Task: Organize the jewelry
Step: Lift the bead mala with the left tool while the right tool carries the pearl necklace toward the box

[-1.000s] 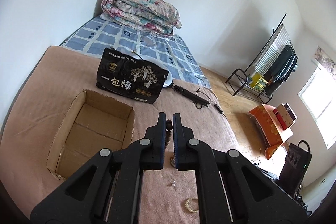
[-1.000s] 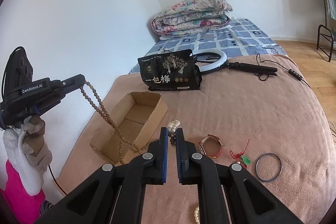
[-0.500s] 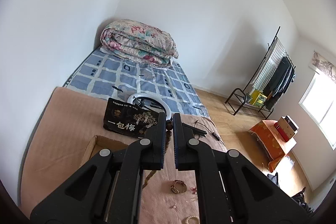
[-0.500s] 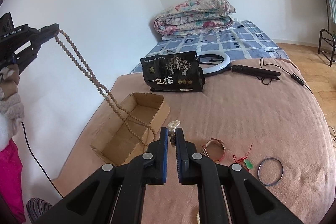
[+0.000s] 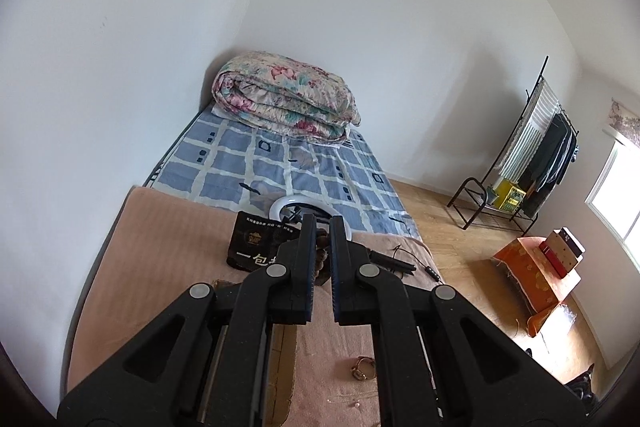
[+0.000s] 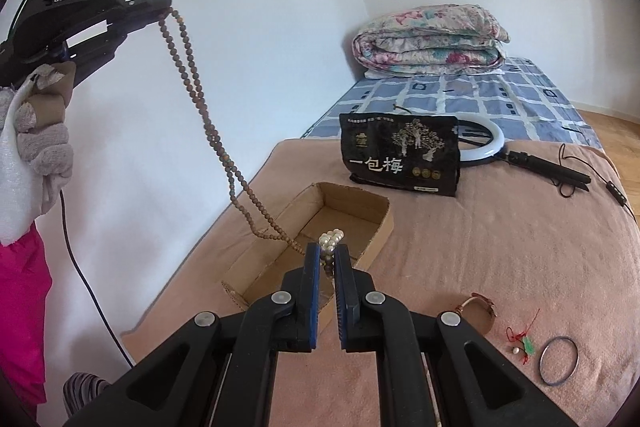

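Observation:
In the right wrist view my left gripper is high at the upper left, in a gloved hand, shut on a long brown bead necklace. The necklace hangs slanting down over the open cardboard box, and its low end runs behind my right gripper. The right gripper is shut on a white pearl string above the box's near end; dark beads also show between its pads. In the left wrist view the left gripper pinches brown beads above the bed.
On the tan blanket lie a watch-like bracelet, a red cord with a green pendant and a blue bangle. Behind the box are a black bag, a ring light with cable, and a folded quilt. A wall lies left.
My left gripper has risen, drawing the brown necklace up into a long slanting line. My right gripper has shifted left with the pearls, from the blanket to the box's near end.

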